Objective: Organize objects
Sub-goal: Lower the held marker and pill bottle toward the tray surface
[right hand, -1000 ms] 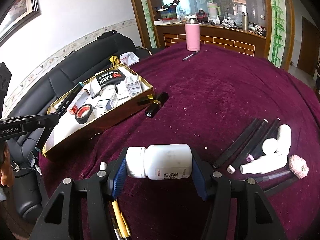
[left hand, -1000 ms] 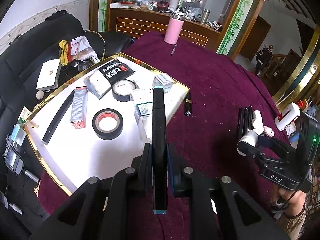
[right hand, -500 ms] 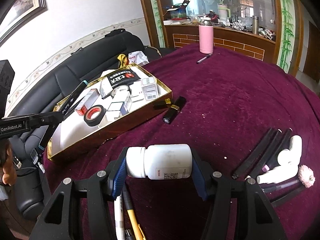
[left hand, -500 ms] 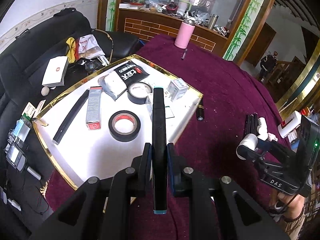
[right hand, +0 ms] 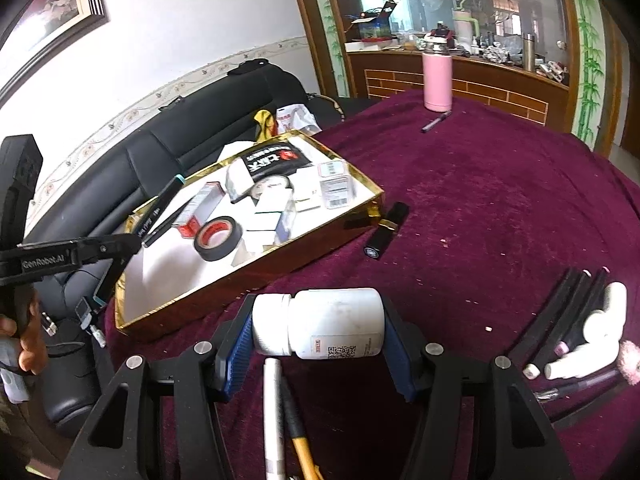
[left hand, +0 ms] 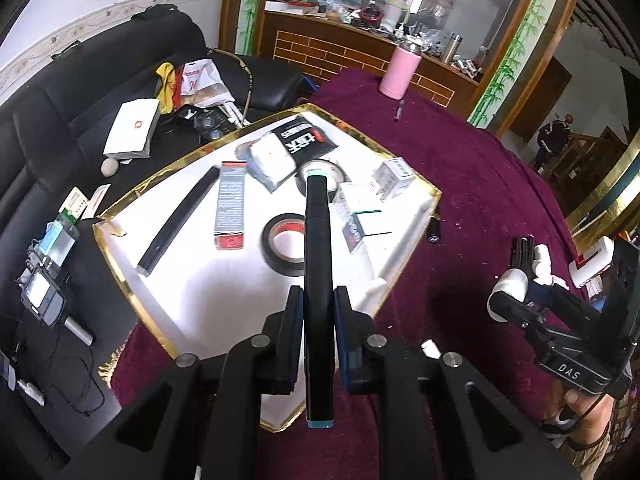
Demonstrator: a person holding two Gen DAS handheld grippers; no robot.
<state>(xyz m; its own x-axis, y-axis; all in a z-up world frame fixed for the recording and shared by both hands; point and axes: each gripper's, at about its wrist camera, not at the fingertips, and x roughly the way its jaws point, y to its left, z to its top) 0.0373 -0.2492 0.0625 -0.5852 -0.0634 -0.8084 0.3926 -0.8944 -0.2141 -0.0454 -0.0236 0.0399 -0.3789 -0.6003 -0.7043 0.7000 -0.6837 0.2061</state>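
My left gripper [left hand: 318, 312] is shut on a long black marker with teal ends [left hand: 318, 264], held above the near corner of the gold-rimmed white tray [left hand: 120, 264]. The tray holds a roll of black tape [left hand: 284, 246], a red-ended box [left hand: 230, 204], a black stick [left hand: 180, 220], packets and small boxes. My right gripper [right hand: 318, 334] is shut on a white pill bottle [right hand: 320, 328] lying sideways, held above the purple tablecloth near the tray's [right hand: 256, 276] front wall. The left gripper with the marker [right hand: 160, 208] shows at the left of the right wrist view.
A black lipstick tube [right hand: 386, 230] lies beside the tray. Black pens and white bottles [right hand: 580, 328] lie in a group at the right. A pink flask [right hand: 438, 78] and a pen [right hand: 436, 124] are at the far side. Pens [right hand: 280, 412] lie under my right gripper. A black sofa [left hand: 60, 128] with clutter is left.
Both grippers have drawn back and shifted left, so the tray sits more to the right in both views. Both still hold their objects.
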